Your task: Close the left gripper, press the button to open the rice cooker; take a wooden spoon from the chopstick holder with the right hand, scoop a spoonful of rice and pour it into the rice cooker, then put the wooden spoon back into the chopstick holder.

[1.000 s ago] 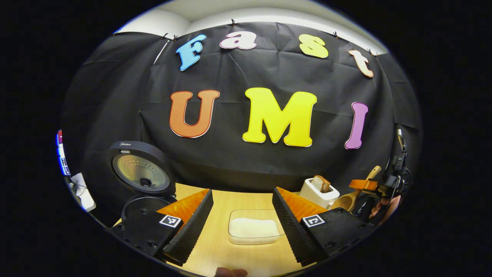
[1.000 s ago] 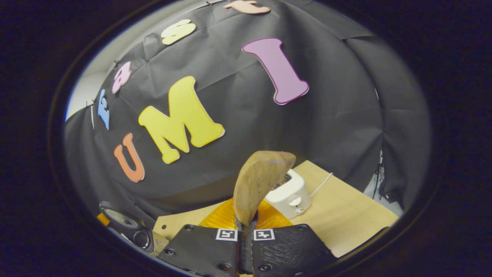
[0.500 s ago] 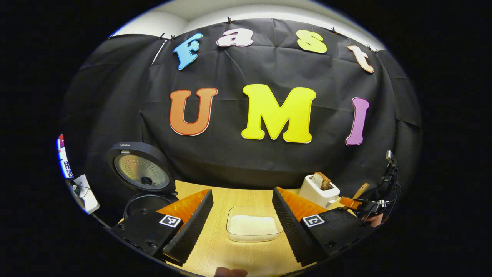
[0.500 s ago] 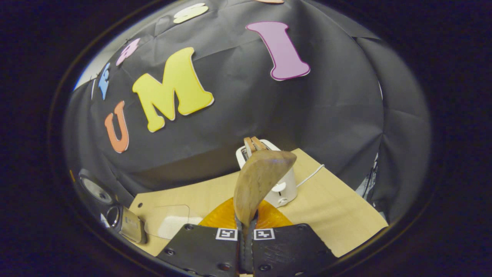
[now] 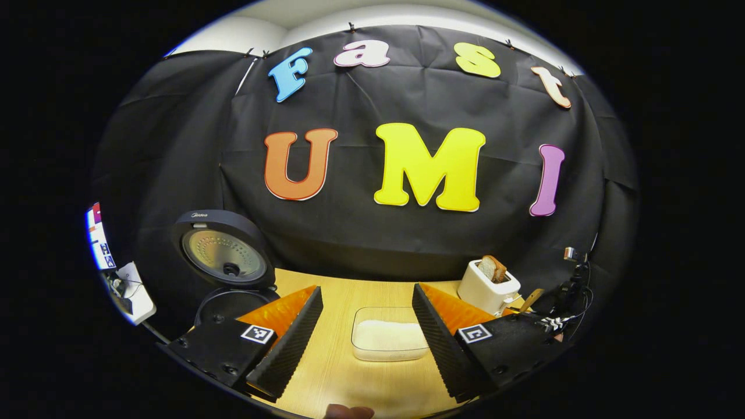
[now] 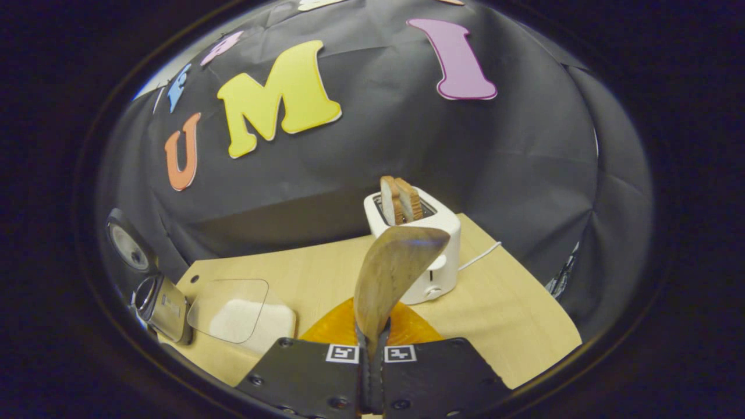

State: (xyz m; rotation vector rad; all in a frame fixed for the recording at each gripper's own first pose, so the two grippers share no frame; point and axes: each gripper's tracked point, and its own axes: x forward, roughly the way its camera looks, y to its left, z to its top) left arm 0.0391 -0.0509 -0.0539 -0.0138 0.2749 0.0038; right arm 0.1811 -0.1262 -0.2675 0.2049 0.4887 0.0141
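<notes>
Right gripper view: the pale wooden spoon (image 6: 396, 267) is pinched bowl-up for scooping; the left gripper (image 5: 366, 337) is held spread, idle.

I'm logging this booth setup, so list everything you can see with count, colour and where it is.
Rice cooker: one, black, lid up, far left of the table.
Rice dish: one, clear with white rice, table centre, between the left gripper's fingers in its view.
Toaster: one, white, back right of the table, white cord trailing right.
Bread: two brown slices, standing in the toaster slots.
Spoon: one, wooden, bowl end up, clamped by the right gripper.
Table: one, light wood.
White box: one, far left edge, wired; cannot tell what it is.
Left gripper: one, black and orange, open, over the table.
Right gripper: one, black and orange, shut on the spoon.
</notes>
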